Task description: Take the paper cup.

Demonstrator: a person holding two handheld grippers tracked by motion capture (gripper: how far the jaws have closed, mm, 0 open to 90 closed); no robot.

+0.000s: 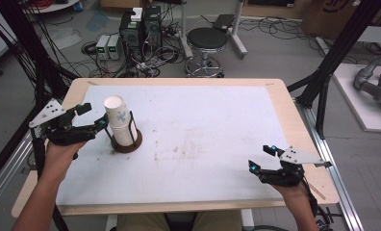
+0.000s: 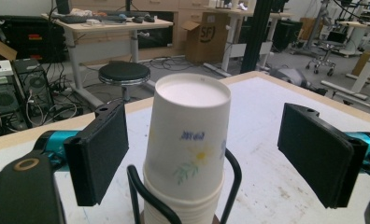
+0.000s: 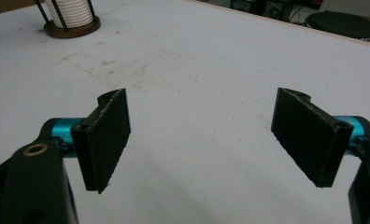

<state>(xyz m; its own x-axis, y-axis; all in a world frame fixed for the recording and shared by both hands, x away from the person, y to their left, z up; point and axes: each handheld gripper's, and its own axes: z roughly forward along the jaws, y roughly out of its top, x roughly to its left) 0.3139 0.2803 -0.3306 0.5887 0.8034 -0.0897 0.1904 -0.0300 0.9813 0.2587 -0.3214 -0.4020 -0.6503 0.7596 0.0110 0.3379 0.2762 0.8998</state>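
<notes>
A stack of upturned white paper cups stands in a holder with thin black wire posts and a round brown base on the left part of the white table. The top cup carries a small flower print. My left gripper is open at the height of that top cup, with the cup between its pads and a gap on each side. My right gripper hovers open over bare table near the front right, nothing between its pads. From there the cup holder lies far off.
A black round stool and computer boxes with cables sit on the floor beyond the table's far edge. Black frame struts rise at both sides. The table has a wooden rim and faint stains at its middle.
</notes>
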